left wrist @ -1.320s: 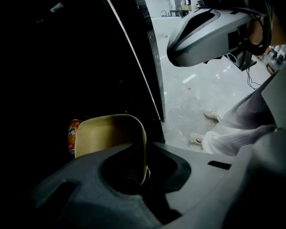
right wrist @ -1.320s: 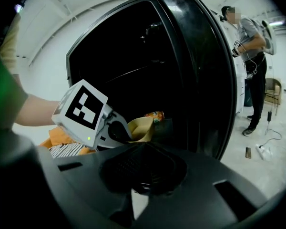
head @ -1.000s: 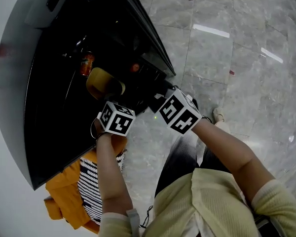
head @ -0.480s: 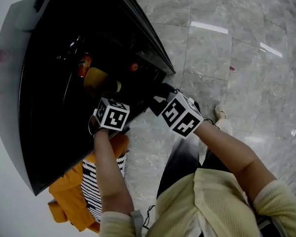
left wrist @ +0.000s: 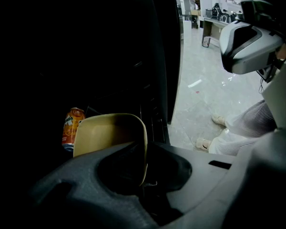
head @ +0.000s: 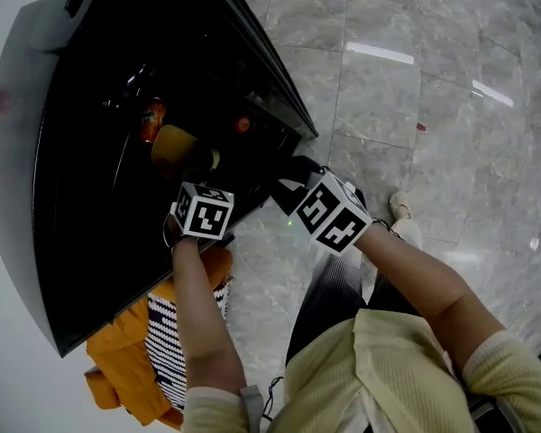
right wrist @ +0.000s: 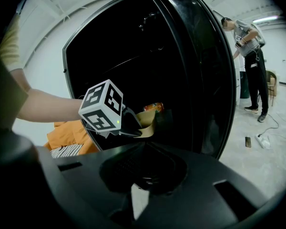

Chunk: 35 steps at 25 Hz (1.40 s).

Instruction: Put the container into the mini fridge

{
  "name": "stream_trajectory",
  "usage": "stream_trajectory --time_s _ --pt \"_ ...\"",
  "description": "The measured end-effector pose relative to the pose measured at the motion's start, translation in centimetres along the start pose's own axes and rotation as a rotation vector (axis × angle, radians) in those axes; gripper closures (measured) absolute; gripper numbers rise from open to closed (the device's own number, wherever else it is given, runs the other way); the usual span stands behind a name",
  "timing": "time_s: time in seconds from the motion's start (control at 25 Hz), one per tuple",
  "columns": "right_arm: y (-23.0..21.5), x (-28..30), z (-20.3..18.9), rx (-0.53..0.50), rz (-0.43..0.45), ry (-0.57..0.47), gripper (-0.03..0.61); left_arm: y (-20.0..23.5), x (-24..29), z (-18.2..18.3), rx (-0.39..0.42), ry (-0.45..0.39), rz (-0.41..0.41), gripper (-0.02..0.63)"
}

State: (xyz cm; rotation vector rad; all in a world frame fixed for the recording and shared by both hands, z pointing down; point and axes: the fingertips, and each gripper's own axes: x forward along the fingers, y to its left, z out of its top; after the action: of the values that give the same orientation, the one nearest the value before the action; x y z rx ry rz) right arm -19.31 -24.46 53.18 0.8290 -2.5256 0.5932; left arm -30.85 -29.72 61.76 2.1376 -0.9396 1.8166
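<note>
my left gripper [left wrist: 144, 175] is clenched on the thin rim of the tan container [left wrist: 109, 135], pinching one wall edge-on, so the tub stands tipped on its side, its open face turned toward the camera. it lies straight ahead of the jaws and a little left, its length running away from the gripper into the dark fridge [head: 90, 152]. it is already inside the opening, just beside an orange soda can [left wrist: 72, 128]. i can't make out a shelf under it in the dark, and setting it flat turns on that. the left wrist points steeply down. the right gripper [right wrist: 145, 175] has its jaws together on nothing, hanging by the door [right wrist: 205, 70], so i judge the left hand finishes this alone.
</note>
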Motion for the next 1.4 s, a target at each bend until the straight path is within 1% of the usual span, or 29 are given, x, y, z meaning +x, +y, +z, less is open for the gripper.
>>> stream_trajectory --time_s 0.12,0.28,0.32,0.4,0.44,0.6,0.76,0.88,0.96,1.16,1.28,1.4 --pt "-0.1 -0.1 -0.2 0.003 -0.001 0.009 0.549 0.2 -0.1 0.3 -0.013 -0.023 0.003 0.583" --pt "-0.1 -0.3 -0.1 0.001 0.003 0.013 0.549 0.1 -0.2 0.5 -0.023 -0.058 0.029 0.580" --pt "0.0 -0.4 -0.1 0.001 0.005 0.013 0.549 0.1 -0.2 0.5 -0.031 -0.065 0.033 0.568" --pt "0.1 -0.5 -0.2 0.000 0.011 0.014 0.549 0.2 -0.3 0.6 -0.045 -0.076 0.044 0.495" --pt "0.2 -0.6 -0.3 -0.001 0.013 0.014 0.549 0.2 -0.5 0.7 -0.048 -0.079 0.053 0.476" --pt "0.2 -1.1 -0.2 -0.005 0.023 0.016 0.549 -0.1 -1.1 0.8 -0.045 -0.091 0.069 0.472" --pt "0.3 -1.8 0.1 -0.019 0.031 0.019 0.549 -0.4 -1.8 0.9 -0.072 -0.108 0.085 0.466" --pt "0.4 -2.4 0.4 -0.023 0.035 0.018 0.549 -0.3 -2.7 1.5 -0.120 -0.142 0.092 0.466" --pt "0.6 -2.8 0.5 -0.008 0.045 0.013 0.549 -0.4 -3.5 1.9 -0.153 -0.166 0.097 0.466" --pt "0.9 -4.2 1.0 0.006 0.063 0.001 0.549 -1.1 -5.1 2.8 -0.204 -0.208 0.133 0.466" --pt "1.1 -4.7 1.1 -0.010 0.070 0.007 0.549 -2.0 -6.2 3.2 -0.281 -0.242 0.118 0.469" --pt "0.9 -5.2 1.4 -0.027 0.073 0.008 0.549 -3.1 -7.2 3.6 -0.360 -0.275 0.100 0.506"
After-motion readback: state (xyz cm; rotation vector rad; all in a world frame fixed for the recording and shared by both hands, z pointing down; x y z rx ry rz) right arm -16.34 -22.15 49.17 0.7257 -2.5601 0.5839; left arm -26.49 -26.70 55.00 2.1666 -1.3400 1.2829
